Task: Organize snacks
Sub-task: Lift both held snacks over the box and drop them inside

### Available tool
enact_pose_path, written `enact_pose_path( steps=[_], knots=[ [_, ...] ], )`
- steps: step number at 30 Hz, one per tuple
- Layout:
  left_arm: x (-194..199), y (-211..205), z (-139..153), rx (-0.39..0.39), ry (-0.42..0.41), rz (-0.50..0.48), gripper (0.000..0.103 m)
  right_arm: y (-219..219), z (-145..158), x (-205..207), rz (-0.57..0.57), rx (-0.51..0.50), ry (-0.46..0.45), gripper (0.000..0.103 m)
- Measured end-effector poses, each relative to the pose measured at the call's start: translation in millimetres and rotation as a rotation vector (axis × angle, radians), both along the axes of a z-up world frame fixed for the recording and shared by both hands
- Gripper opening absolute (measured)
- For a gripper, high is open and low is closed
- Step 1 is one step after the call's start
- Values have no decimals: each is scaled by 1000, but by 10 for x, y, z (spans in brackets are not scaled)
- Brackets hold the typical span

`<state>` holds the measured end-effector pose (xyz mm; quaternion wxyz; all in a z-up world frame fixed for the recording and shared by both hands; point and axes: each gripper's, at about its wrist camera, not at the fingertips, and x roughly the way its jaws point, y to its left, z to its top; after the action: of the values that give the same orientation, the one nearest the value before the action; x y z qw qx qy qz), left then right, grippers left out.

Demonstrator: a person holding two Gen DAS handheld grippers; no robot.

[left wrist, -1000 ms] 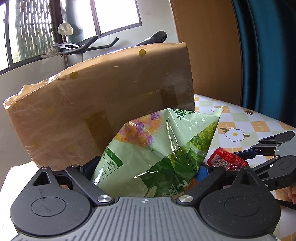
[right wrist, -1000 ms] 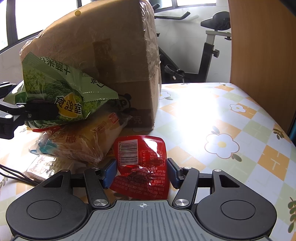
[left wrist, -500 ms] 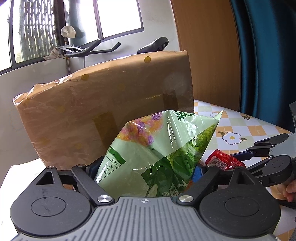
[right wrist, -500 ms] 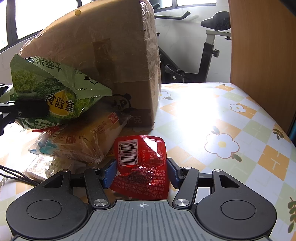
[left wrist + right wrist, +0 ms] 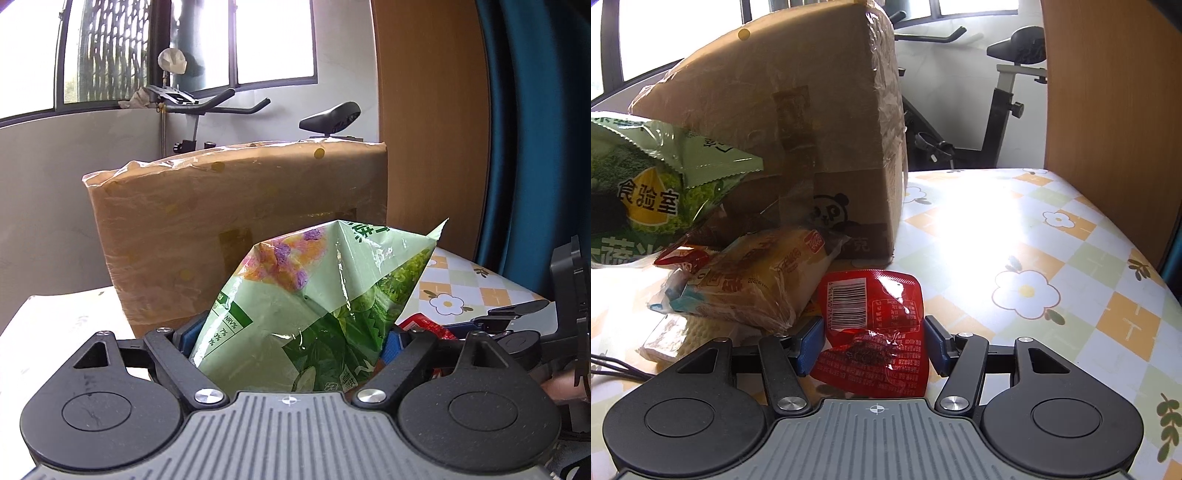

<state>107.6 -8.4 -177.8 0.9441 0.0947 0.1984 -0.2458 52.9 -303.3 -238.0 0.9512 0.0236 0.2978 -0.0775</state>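
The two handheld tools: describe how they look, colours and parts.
The left tool and right tool match: a grey ribbed body, black linkage arms over round black housings, silver pivot screws, and blue finger pads.

A crinkled pale-green plastic snack bag [image 5: 314, 295] printed with leafy vegetables stands tilted, its serrated top corner toward 1 o'clock, in front of the tape-wrapped brown cardboard box [image 5: 236, 221]. A flat glossy red foil sachet [image 5: 875, 328] with a white barcode lies on the floral tablecloth at 6 o'clock. A clear-wrapped yellow bread packet [image 5: 757, 280] lies at its 10 o'clock, touching it, below the green bag.
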Motion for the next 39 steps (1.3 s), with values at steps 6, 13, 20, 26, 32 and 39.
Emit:
enact_pose_path(
  steps=[6, 13, 20, 26, 32, 39],
  knots=[
    [-52, 95, 62, -37, -1, 27, 89, 33, 206, -44, 7, -43, -30, 54],
    [-75, 208, 222, -61, -34, 42, 89, 17, 647, -44, 6, -73, -112, 54],
    [-131, 304, 491, -91, -103, 57, 89, 85, 1064, -4, 44, -110, -178, 54],
    [-142, 379, 731, -108, -168, 68, 89, 199, 1456, 47, 94, -117, -244, 54],
    [-14, 387, 1107, -156, -239, 73, 89, 276, 1914, 252, 149, -121, -306, 54],
    [519, 228, 1485, -201, -245, 66, 89, 312, 2197, 737, 170, -137, -325, 54]
  ],
)
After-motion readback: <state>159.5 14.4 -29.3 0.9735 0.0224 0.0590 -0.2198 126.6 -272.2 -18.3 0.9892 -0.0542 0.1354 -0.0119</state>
